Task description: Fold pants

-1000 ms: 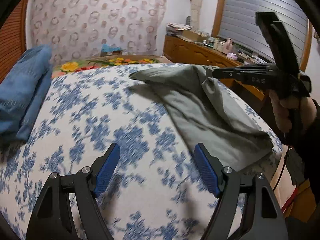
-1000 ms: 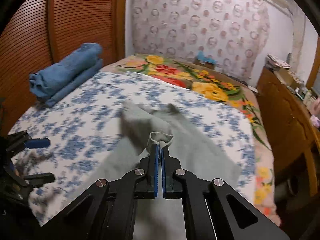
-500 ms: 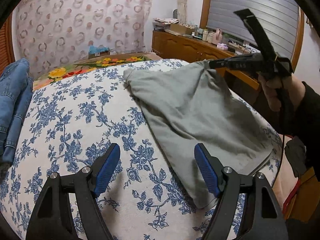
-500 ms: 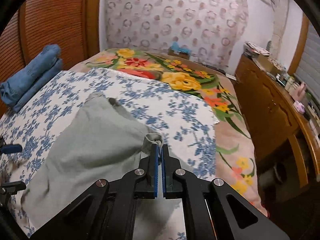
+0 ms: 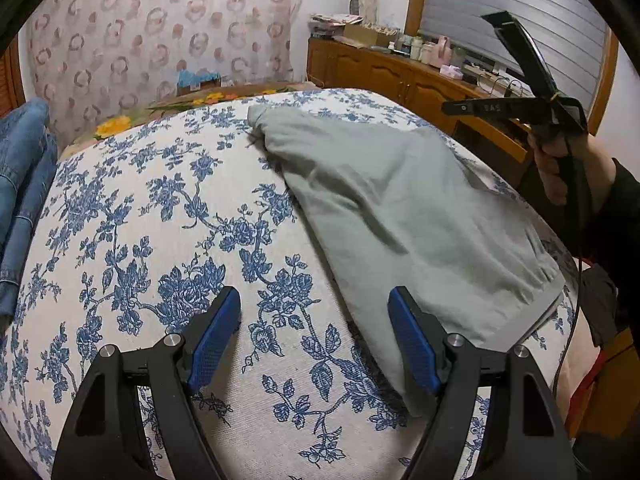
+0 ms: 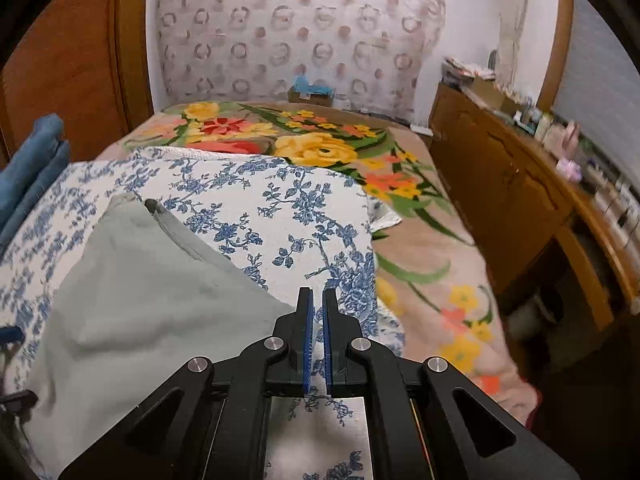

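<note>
The grey-green pants [image 5: 404, 216] lie folded flat on the blue-flowered bedspread [image 5: 160, 220], to the right of my left gripper [image 5: 314, 336]. That gripper is open and empty, low over the bedspread, its right finger beside the pants' near edge. My right gripper [image 6: 315, 336] is slightly open, with a narrow gap between the pads and nothing in it. It is just past the pants' right corner [image 6: 160, 288]. In the left wrist view the right gripper [image 5: 500, 108] hangs in the air above the bed's right side.
Folded blue jeans [image 5: 20, 184] lie at the bed's left edge, also in the right wrist view [image 6: 28, 168]. A yellow-flowered blanket [image 6: 320, 148] covers the far end. A wooden sideboard [image 6: 520, 184] with clutter runs along the right. A wooden sliding door [image 6: 72, 60] is at the left.
My right gripper has let go of the pants and drawn away to the right; its pads have parted a little. The pants have dropped flat onto the bed. My left gripper stays open.
</note>
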`<state>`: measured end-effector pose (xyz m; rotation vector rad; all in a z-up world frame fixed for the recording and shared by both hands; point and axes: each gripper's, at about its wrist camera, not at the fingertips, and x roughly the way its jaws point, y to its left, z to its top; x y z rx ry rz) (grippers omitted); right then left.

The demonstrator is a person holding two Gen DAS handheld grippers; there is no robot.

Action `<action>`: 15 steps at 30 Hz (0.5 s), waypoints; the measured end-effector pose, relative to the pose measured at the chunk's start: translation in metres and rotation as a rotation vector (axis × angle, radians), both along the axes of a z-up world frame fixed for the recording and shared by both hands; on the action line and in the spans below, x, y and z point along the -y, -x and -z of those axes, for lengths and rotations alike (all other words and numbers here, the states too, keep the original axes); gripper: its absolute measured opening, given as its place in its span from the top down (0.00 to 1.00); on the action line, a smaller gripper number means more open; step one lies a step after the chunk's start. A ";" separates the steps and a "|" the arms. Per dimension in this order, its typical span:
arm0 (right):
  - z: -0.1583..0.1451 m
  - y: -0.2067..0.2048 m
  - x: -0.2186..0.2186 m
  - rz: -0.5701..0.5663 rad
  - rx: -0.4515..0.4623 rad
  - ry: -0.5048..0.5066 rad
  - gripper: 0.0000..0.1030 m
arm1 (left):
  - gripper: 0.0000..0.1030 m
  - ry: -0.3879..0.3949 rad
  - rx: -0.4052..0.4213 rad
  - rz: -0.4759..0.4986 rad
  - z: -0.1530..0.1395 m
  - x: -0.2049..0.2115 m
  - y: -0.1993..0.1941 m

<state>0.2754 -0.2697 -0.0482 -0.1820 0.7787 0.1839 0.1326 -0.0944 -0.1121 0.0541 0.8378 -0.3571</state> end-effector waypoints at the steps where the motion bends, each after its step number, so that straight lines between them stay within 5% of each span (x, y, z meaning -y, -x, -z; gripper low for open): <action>1: 0.001 -0.001 0.000 0.001 -0.004 -0.008 0.87 | 0.25 0.001 -0.002 -0.001 0.000 0.000 0.000; 6: 0.007 -0.006 0.002 -0.017 -0.040 -0.054 0.73 | 0.25 -0.007 -0.011 -0.005 0.001 0.001 0.001; 14: 0.019 -0.013 -0.003 -0.052 -0.094 -0.062 0.74 | 0.25 -0.018 -0.010 -0.005 0.002 0.004 -0.001; 15: 0.019 -0.013 -0.005 -0.058 -0.095 -0.052 0.82 | 0.25 -0.017 -0.010 -0.006 0.002 0.004 0.000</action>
